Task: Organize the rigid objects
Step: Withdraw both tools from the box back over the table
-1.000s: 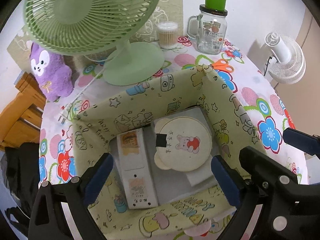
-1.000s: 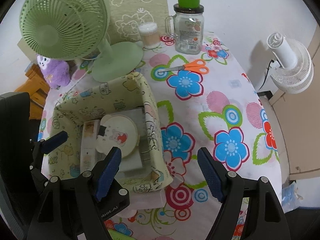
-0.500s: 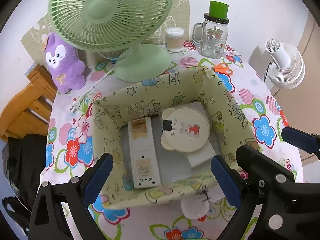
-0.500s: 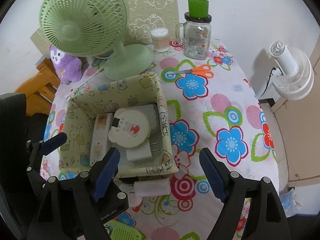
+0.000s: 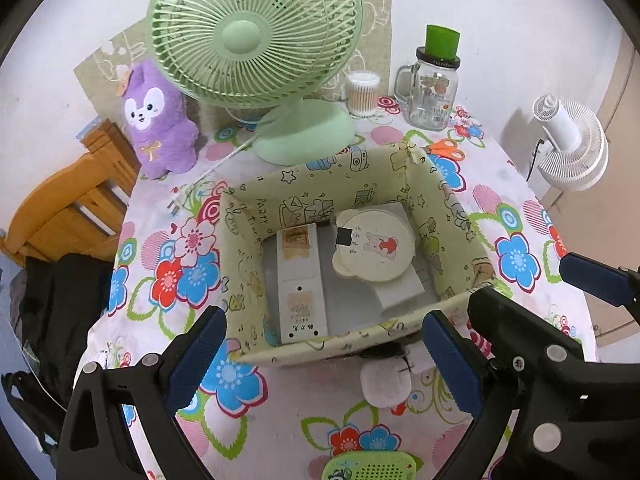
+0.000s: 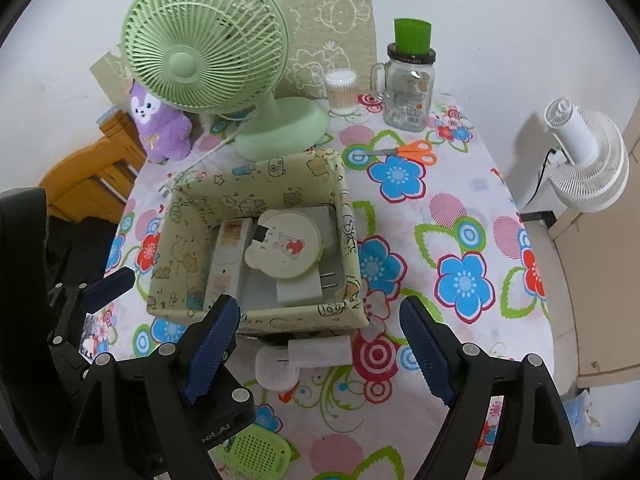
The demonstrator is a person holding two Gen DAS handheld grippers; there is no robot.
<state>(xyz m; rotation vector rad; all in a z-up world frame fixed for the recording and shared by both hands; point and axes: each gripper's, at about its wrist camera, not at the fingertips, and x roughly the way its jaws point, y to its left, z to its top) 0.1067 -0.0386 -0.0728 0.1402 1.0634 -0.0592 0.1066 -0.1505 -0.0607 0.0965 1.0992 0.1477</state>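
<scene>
risk here lies mostly in what sits outside the fabric bin (image 6: pixel 256 320), not in it. the bin stands on the flowered tablecloth (image 6: pixel 460 208) and holds a long white box (image 6: pixel 224 264), a round cream bear-eared disc (image 6: pixel 286 250) lying partly over a white plug adapter (image 6: pixel 304 288). just beside the bin's near wall, on the cloth, lies a white charger (image 6: pixel 304 354), and nearer the cameras a green perforated piece (image 6: pixel 256 452); orange scissors (image 6: pixel 404 150) lie well apart, toward the glass jar (image 6: pixel 408 92).

the left gripper (image 5: pixel 320 360) hangs above the bin's near wall with its jaws spread wide and nothing between them. the right gripper (image 6: pixel 320 352) is likewise spread and empty, its jaws widening at this moment, with the charger lying on the cloth below the gap, not touched by either pad.

as a judgement, the charger looks like the next pick. it lies tight against the soft bin wall, so a finger coming down could catch the fabric and drag or tip the bin. its rounded, smooth body may slip or roll out of a shallow pinch. the two grippers hang close together, so they may knock each other. dropping more onto the disc could shift it, since it rests unevenly on the adapter
</scene>
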